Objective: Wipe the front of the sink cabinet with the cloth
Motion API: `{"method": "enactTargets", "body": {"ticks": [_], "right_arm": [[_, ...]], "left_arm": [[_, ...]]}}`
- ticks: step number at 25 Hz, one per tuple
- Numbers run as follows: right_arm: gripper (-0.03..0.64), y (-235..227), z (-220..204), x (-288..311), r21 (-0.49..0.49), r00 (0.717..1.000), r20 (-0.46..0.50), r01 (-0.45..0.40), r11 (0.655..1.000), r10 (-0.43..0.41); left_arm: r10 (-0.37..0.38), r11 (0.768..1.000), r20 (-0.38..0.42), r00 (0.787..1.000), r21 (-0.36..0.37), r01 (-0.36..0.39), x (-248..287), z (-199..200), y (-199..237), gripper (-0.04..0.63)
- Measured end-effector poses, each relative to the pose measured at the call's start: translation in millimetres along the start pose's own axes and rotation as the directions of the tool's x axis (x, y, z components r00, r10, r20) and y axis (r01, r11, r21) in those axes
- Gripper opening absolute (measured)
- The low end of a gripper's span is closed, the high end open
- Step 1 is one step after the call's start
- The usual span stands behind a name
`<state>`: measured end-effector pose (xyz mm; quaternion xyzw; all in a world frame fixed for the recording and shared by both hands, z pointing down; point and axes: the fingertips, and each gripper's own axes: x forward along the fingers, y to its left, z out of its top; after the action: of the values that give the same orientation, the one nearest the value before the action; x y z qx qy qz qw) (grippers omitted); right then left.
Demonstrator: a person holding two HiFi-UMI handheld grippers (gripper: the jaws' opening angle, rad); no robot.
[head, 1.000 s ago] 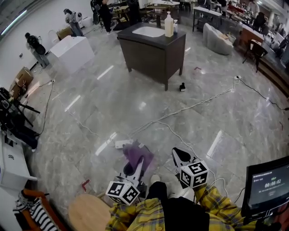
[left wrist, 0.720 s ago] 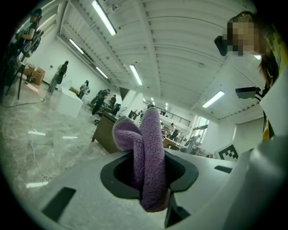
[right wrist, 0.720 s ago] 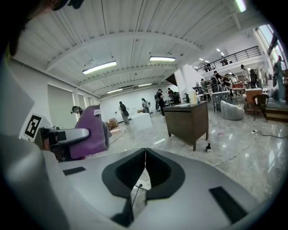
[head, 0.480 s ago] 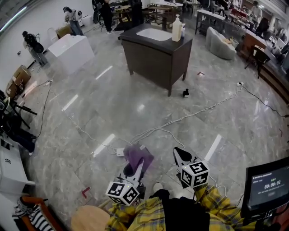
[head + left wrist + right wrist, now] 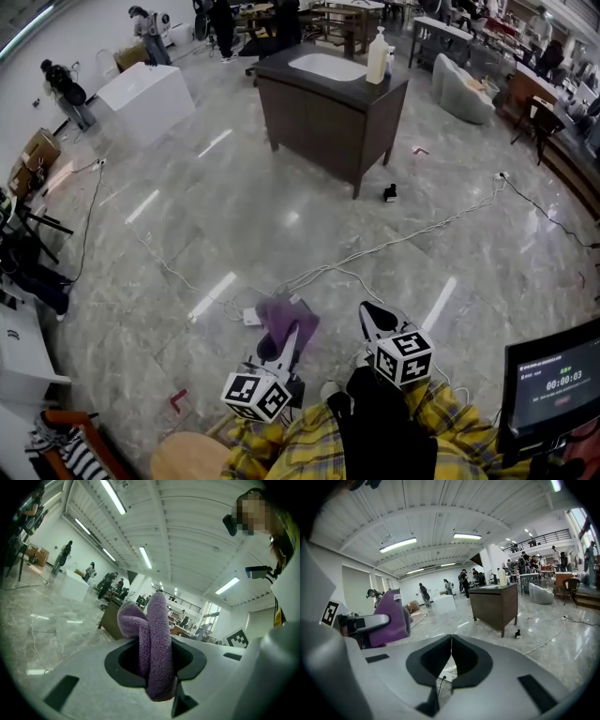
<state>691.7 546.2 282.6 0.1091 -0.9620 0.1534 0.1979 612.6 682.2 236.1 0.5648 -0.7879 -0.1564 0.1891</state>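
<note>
Left gripper: your left gripper [image 5: 157, 660] is clamped on the purple cloth [image 5: 155, 630]. The cloth stands up between the jaws as a folded loop, and a short end hangs below them.
Right gripper: your right gripper [image 5: 451, 656] holds nothing. Its jaws meet along a thin seam, and only floor shows past them.
Position of both: you hold them low in front of you, side by side but apart, over the floor [image 5: 234, 216]. Both point roughly toward the cabinet. From the right gripper view, the cloth-bearing gripper sits just off to the left.
Sink cabinet: the sink cabinet [image 5: 323, 117] is dark wood on short legs and stands well away from you across the glossy floor. The cloth is nowhere near its front panel.
Cabinet top: a white basin [image 5: 325, 66] is set into it. A pale pump bottle [image 5: 378, 56] stands upright at the far right corner.
Floor clutter: a white cable [image 5: 412, 234] snakes from the right side toward your feet. A small dark object [image 5: 390, 194] sits near the cabinet's right front leg; it may be a little bottle, but it is too small to tell.
Near you: a lit screen [image 5: 553, 384] is at the lower right and a round wooden stool [image 5: 192, 457] at the lower left. Your yellow plaid sleeves [image 5: 281, 445] show behind the grippers.
</note>
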Motion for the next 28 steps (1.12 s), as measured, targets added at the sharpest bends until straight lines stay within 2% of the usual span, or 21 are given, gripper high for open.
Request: {"method": "enactTargets", "body": {"ticks": [9, 14, 19, 21, 28], "right_arm": [[0.006, -19.8, 33.4, 63.5, -0.005, 0.997, 0.001, -0.071, 0.997, 0.071], [0.006, -52.1, 69.6, 102.4, -0.036, 0.992, 0.004, -0.124, 0.992, 0.125], [0.006, -113.8, 111.4, 150.4, -0.060, 0.987, 0.001, -0.162, 0.985, 0.162], [0.006, -126.3, 122.8, 164.0, -0.065, 0.984, -0.002, -0.176, 0.982, 0.176], [0.006, -119.2, 130.3, 179.5, -0.092, 0.978, -0.008, -0.210, 0.973, 0.210]], "left_arm": [[0.080, 0.997, 0.015, 0.997, 0.010, -0.081, 44.6, 15.9, 27.5, 0.112], [0.088, 0.995, 0.035, 0.996, 0.038, -0.089, 105.4, 34.6, 32.3, 0.112], [0.098, 0.994, 0.050, 0.994, 0.053, -0.100, 200.2, 51.5, 35.3, 0.112], [0.100, 0.993, 0.052, 0.994, 0.059, -0.103, 222.8, 56.8, 36.1, 0.112], [0.117, 0.991, 0.050, 0.992, 0.062, -0.120, 226.1, 60.7, 48.4, 0.112]]}}
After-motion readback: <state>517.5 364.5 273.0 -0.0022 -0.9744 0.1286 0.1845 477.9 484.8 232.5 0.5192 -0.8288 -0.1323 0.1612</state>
